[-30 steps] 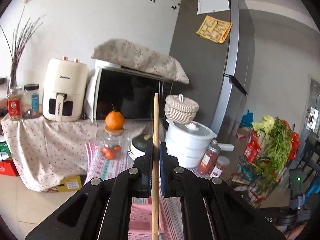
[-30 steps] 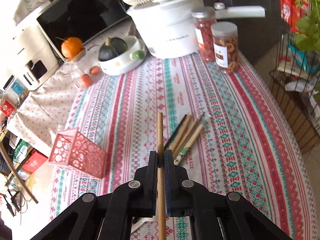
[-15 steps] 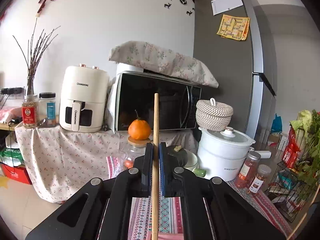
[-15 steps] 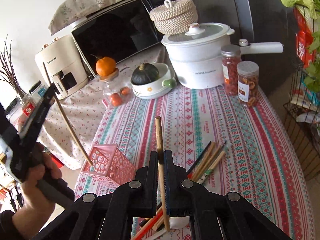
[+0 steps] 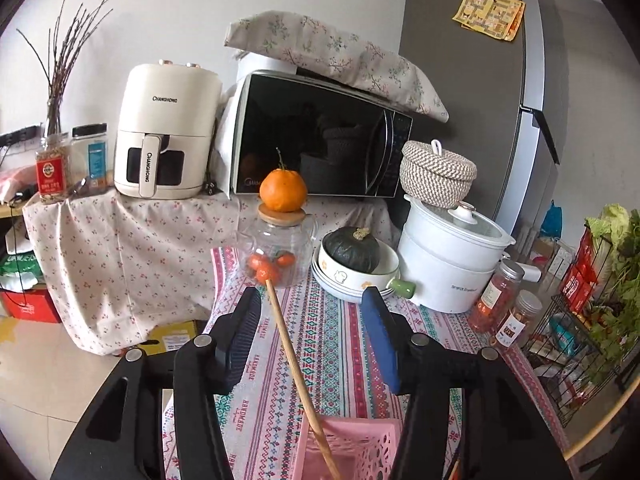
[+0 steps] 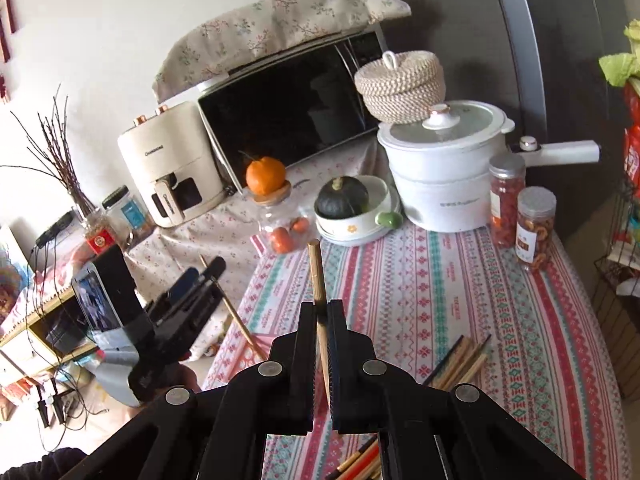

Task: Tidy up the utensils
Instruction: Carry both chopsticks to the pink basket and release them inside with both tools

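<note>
1. Counter (image 6: pixel 460 280): striped patterned cloth; loose chopsticks (image 6: pixel 460 364) lying on it.
2. Left gripper (image 5: pixel 312 312): fingers just opened, chopstick (image 5: pixel 296 368) leaning free into pink basket (image 5: pixel 360 452).
3. Right gripper (image 6: pixel 320 308): fingers clamping wooden chopstick (image 6: pixel 318 280).
4. Behind: microwave (image 5: pixel 320 140), air fryer (image 5: pixel 168 132), white pot (image 6: pixel 444 168).

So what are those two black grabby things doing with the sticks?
A person is tidying chopsticks into the pink basket with a gripper in each hand. The left gripper has just been opening, and its chopstick now leans free between the jaws with its lower end in the basket. The right gripper is shut on another chopstick, held above the table. More chopsticks lie on the cloth.
</note>
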`<state>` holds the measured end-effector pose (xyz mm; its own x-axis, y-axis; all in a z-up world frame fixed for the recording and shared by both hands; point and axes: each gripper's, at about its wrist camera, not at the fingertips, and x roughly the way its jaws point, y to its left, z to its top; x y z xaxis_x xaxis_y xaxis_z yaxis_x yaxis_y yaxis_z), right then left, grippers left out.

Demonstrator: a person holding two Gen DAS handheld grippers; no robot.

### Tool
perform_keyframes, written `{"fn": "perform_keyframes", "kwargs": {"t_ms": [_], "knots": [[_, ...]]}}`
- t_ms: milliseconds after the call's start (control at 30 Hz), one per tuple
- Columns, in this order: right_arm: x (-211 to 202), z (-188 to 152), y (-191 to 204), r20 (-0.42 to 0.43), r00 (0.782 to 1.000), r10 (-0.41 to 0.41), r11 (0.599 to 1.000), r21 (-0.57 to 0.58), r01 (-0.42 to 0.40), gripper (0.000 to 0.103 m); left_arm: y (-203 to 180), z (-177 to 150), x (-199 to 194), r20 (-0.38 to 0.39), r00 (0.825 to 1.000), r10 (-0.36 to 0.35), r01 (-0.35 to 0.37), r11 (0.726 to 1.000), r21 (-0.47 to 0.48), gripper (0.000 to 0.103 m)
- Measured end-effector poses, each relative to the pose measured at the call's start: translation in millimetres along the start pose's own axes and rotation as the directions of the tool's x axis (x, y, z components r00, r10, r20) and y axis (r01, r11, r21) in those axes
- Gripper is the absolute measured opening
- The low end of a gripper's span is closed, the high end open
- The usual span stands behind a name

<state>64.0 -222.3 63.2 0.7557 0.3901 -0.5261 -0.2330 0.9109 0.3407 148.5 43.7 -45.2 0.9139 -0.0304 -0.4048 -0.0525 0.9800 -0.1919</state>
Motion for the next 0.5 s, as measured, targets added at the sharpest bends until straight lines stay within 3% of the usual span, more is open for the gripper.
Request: {"fn": "perform_keyframes", "kwargs": {"t_ms": [133,200,267,367,500], "knots": [[-7.4,20.8,19.8,0.044,0.998,0.038,0.999,-0.017,-0.037,0.003,5.6,12.2,-16.8,-0.075,0.997,-0.012,0.01,1.0,-0.028,0.062],[-6.2,30.9,30.9,0.056,0.997,0.057,0.998,-0.025,-0.056,0.003,9.1,16.2,-28.9,-0.114,0.994,0.001,-0.004,1.0,-0.031,0.07],[-1.2,40.3,41.1,0.058,0.994,0.091,0.996,-0.024,-0.09,0.003,13.1,16.9,-43.7,-0.145,0.989,0.018,-0.022,1.0,-0.022,0.072],[10.7,48.2,55.9,0.066,0.992,0.11,0.993,-0.043,-0.107,0.003,22.1,12.3,-60.0,-0.206,0.976,0.067,-0.07,0.998,-0.006,0.077],[37.5,48.0,65.9,0.056,0.993,0.1,0.993,-0.063,-0.096,0.003,37.0,0.6,-65.4,-0.27,0.96,0.076,-0.087,0.996,-0.031,0.078]]}}
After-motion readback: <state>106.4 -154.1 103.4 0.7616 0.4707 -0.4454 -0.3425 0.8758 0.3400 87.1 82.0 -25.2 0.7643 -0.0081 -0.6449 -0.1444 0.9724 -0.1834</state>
